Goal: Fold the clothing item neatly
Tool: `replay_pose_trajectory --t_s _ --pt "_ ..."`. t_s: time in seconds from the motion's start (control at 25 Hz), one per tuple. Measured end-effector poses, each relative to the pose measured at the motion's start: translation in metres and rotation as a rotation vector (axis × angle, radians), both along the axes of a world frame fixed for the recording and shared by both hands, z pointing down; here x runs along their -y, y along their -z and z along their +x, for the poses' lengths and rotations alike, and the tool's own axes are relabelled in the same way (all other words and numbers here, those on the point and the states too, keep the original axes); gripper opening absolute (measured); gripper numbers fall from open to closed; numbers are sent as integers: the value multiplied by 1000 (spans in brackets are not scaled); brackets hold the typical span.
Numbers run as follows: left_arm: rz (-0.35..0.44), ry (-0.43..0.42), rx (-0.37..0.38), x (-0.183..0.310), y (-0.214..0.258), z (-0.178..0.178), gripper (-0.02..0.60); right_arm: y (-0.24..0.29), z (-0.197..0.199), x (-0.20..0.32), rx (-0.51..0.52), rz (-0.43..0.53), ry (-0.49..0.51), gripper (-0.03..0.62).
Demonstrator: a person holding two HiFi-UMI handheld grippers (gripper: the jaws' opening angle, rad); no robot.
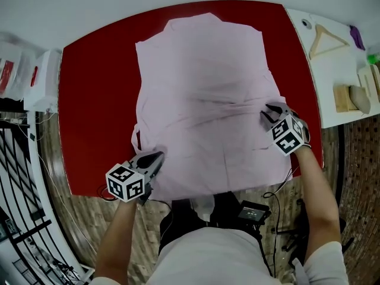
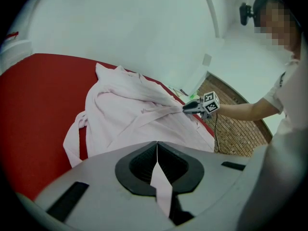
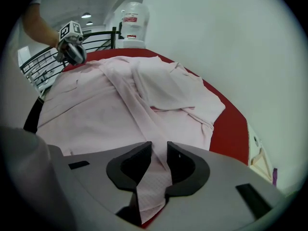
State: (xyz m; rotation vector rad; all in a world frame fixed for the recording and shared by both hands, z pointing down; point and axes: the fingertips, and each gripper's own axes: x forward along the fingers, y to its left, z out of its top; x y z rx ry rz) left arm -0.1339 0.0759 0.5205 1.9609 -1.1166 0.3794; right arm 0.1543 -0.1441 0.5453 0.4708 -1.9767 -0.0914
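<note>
A pale pink shirt [image 1: 202,94] lies spread on the red table [image 1: 95,70], collar end far from me. My left gripper [image 1: 155,157] sits at the near left hem corner. In the left gripper view its jaws [image 2: 157,146] are shut on a strip of the pink cloth [image 2: 130,109]. My right gripper [image 1: 268,113] rests at the shirt's right edge, partway up. In the right gripper view its jaws [image 3: 159,148] stand apart, and a fold of the shirt [image 3: 110,105] runs through the gap. Each gripper shows in the other's view: right gripper [image 2: 190,108], left gripper [image 3: 74,52].
A white side table [image 1: 323,82] at the right carries a wooden hanger [image 1: 328,39] and wooden blocks [image 1: 350,97]. White bags [image 1: 41,79] stand off the table's left edge, above a black railing [image 1: 18,177]. A water dispenser [image 3: 133,23] stands behind the table.
</note>
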Motion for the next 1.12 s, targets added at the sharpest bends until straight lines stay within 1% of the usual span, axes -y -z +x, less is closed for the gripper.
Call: replay_pose_trajectory --t_s 0.16,0.28,0.36,0.56,0.64,0.68,0.76,0.92,1.12 --pt "-23 6 1 -10 -6 -1 6 -2 -4 -5 -6 -18 41 83" --pt "-14 -3 2 -8 -3 0 6 8 -14 1 11 -11 50 81" --pt "-4 -9 6 -6 0 1 6 10 -21 5 10 -25 62 81" --pt "14 -12 15 3 5 2 6 -8 -19 6 -62 -69 101 81" --pt "16 -12 16 5 4 2 6 -9 -19 5 -64 -68 97 76" --pt "15 -12 17 6 4 1 6 -8 -19 5 -61 -66 93 51" --pt "6 -11 18 7 1 0 6 -4 -16 5 -58 -59 89 31" --pt "-35 -6 28 4 -11 -4 6 -3 -2 8 -72 -40 73 22" --pt "-75 -9 36 -1 -19 -6 6 -1 11 15 -73 -7 27 20"
